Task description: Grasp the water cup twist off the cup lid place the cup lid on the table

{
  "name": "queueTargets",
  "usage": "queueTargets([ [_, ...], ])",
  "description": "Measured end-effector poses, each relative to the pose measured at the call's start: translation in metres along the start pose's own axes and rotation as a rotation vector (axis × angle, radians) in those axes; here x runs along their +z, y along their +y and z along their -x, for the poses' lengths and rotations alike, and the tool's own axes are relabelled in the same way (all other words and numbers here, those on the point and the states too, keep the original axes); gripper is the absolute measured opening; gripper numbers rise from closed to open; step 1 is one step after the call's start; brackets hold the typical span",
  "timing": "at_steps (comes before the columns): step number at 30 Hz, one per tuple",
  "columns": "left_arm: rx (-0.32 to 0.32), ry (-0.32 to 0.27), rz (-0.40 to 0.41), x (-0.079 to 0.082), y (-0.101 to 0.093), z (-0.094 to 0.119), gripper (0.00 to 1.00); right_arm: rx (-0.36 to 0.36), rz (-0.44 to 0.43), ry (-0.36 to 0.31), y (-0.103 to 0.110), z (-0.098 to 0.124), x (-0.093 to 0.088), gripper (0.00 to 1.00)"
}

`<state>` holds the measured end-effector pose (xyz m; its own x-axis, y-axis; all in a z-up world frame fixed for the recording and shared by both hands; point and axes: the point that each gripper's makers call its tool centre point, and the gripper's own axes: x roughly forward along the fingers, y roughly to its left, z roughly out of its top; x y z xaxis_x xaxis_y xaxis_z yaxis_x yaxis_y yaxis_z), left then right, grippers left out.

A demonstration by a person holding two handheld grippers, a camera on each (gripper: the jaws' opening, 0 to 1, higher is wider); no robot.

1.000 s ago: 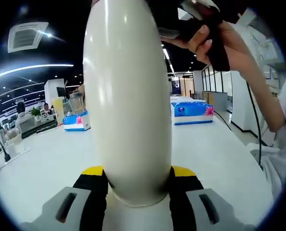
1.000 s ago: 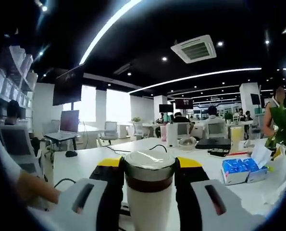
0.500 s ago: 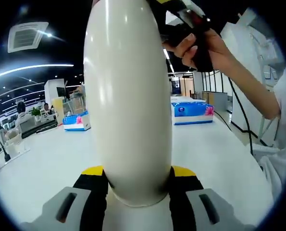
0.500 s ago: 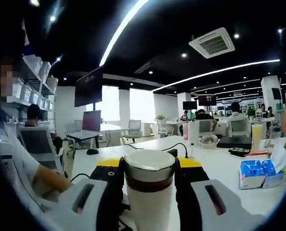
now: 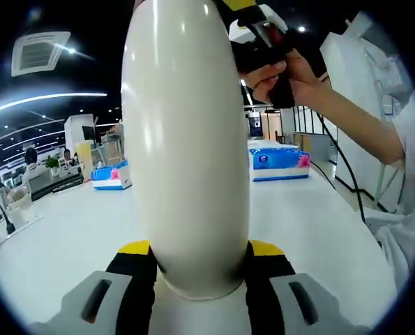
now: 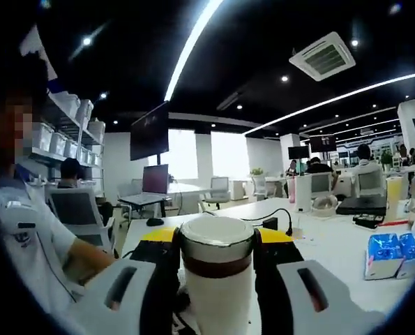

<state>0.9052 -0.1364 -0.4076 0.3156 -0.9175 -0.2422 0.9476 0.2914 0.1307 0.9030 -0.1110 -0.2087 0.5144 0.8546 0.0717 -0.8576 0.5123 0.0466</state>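
Cup pinched at both ends, long axis running up and away from the left gripper [image 5: 193, 258].

Left jaws clamp the white cup [image 5: 186, 139] low on its body above the table [image 5: 312, 209]; its top is cut off. Right gripper [image 6: 216, 241] squeezes the lid [image 6: 216, 237]; whether the lid has loosened seems impossible to judge. A hand [image 5: 291, 70] is beside the cup's upper end.

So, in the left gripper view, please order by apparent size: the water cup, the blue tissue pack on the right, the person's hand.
1. water cup, largest, though very near the camera
2. hand
3. blue tissue pack, similar to the hand, lies farther away, so unsure
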Motion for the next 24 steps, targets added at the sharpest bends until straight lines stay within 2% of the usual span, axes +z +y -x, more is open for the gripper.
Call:
queueTargets([
  [17, -0.002, -0.001, -0.001, -0.0003, -0.0060, 0.0013, 0.51, 0.165, -0.038, -0.024, 0.0049, 0.0002, -0.0020, 0.44],
  [24, -0.002, -0.001, -0.001, -0.0007, -0.0071, 0.0015, 0.51, 0.204, -0.054, -0.011, 0.0082, -0.0001, -0.0032, 0.44],
])
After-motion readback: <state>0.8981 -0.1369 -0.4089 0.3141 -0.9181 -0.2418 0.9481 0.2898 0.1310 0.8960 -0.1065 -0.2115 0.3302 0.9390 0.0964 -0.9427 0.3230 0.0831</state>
